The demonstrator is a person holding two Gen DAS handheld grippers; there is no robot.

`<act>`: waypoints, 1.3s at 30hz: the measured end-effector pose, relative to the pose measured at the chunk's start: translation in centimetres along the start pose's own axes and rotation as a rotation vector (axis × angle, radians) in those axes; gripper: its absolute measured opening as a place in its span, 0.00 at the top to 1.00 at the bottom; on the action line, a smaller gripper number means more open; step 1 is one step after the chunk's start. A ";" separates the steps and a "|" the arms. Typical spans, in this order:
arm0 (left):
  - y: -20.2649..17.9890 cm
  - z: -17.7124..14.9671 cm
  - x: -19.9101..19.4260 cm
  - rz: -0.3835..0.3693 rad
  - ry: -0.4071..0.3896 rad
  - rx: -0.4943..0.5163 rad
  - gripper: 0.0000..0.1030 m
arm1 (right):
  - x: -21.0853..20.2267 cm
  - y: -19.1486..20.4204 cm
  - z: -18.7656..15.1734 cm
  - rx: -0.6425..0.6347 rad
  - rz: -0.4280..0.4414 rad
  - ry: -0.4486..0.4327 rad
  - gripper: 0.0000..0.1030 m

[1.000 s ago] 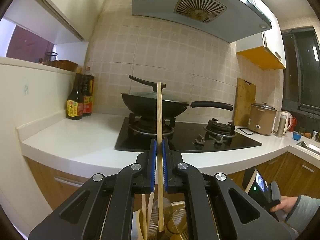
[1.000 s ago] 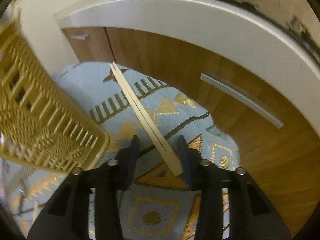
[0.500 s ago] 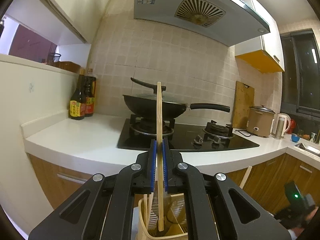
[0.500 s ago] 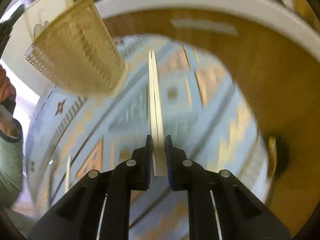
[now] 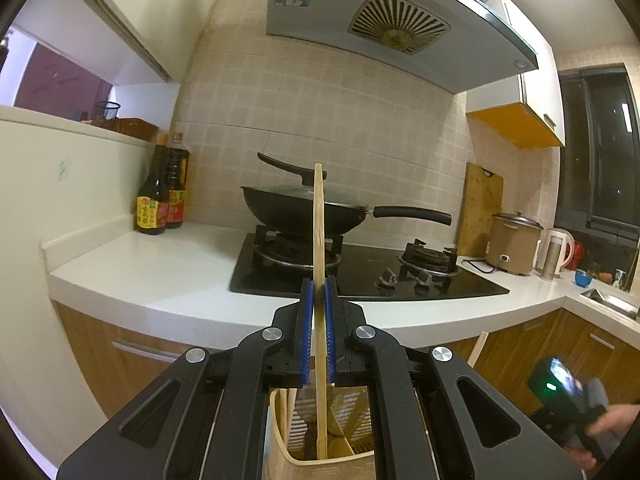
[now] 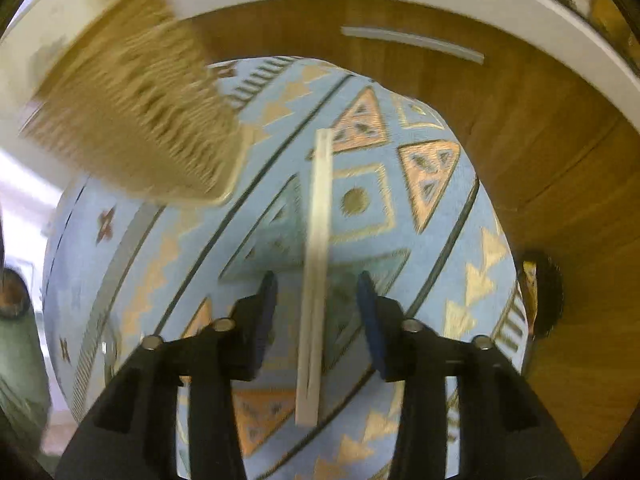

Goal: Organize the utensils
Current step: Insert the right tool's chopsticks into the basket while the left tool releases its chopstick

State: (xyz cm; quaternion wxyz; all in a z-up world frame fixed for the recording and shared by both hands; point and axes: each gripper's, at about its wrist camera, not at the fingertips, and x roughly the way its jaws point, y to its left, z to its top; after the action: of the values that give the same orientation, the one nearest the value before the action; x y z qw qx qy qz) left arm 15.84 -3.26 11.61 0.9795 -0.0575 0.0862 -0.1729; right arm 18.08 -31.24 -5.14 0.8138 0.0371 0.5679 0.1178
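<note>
Chopsticks (image 6: 316,272) loose between spread right gripper (image 6: 317,292) jaws; left gripper (image 5: 319,312) clamping 1 upright chopstick (image 5: 319,240) above basket (image 5: 280,440).

- A white kitchen counter (image 5: 168,280) carries two dark sauce bottles (image 5: 160,196) at its back left corner.
- A black gas hob (image 5: 360,276) sits in the counter, a lidded wok (image 5: 304,208) on its left burner.
- Farther right stand a wooden board (image 5: 482,208), a beige rice cooker (image 5: 514,244) and a white kettle (image 5: 558,252).
- A blue patterned rug (image 6: 400,216) covers the floor; whether the pale chopsticks (image 6: 318,272) rest on it cannot be told.
</note>
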 end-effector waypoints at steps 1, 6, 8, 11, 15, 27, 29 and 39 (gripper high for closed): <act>-0.1 -0.1 0.0 0.001 0.001 0.005 0.96 | 0.5 -0.2 0.8 0.012 0.017 0.022 0.72; -0.6 -0.4 0.4 0.000 0.014 0.031 0.96 | 1.4 1.3 3.1 -0.052 -0.091 0.087 0.90; -0.6 -0.5 0.6 0.003 0.016 0.032 0.96 | 1.1 1.7 3.1 -0.082 -0.120 0.087 0.91; -0.4 -0.5 0.6 0.005 0.011 0.020 0.96 | -0.6 1.2 2.5 -0.054 -0.054 0.043 0.91; -0.1 -0.2 0.3 -0.001 0.000 0.002 0.96 | -6.9 1.5 0.3 -0.058 0.042 -0.159 0.91; -0.6 0.2 0.1 -0.002 -0.018 0.030 0.96 | -23.0 6.8 0.6 -0.078 0.118 -0.891 0.91; -0.5 0.4 0.1 0.001 -0.021 0.040 0.96 | -23.5 7.6 1.4 -0.072 0.112 -0.959 0.91; 0.5 -0.5 1.1 -0.012 -0.014 -0.016 0.96 | -16.8 10.4 4.1 -0.076 -0.025 -1.117 0.91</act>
State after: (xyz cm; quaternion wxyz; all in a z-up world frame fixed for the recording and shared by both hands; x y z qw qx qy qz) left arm 16.98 -3.21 10.89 0.9785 -0.0672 0.0804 -0.1774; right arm 14.87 -24.74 13.74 0.9931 0.0579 0.0463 0.0908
